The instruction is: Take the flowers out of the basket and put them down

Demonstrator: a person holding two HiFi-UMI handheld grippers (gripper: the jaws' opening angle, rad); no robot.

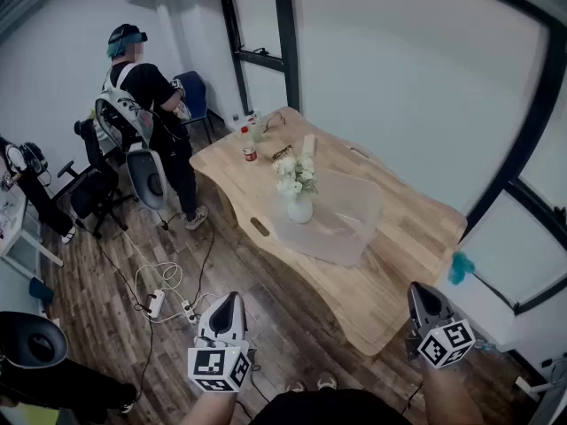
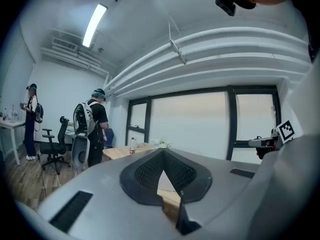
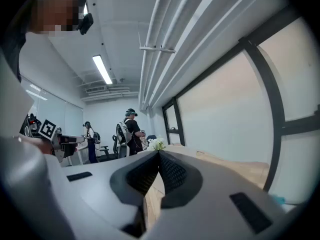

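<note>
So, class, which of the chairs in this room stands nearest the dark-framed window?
The blue chair, right beside the dark window frame, behind the standing person. The black wheeled office chair stands further out to the left.

I see the table (image 1: 416,228) as pale wood with a smooth, matt finish, over a floor (image 1: 266,308) of darker wood planks. The basket (image 1: 350,211) looks like frosted, translucent plastic, and the vase (image 1: 299,209) is glossy white. The left gripper (image 2: 162,156) and right gripper (image 3: 159,156) have matt grey plastic shells with dark, finely ribbed pads (image 2: 145,171).
</note>
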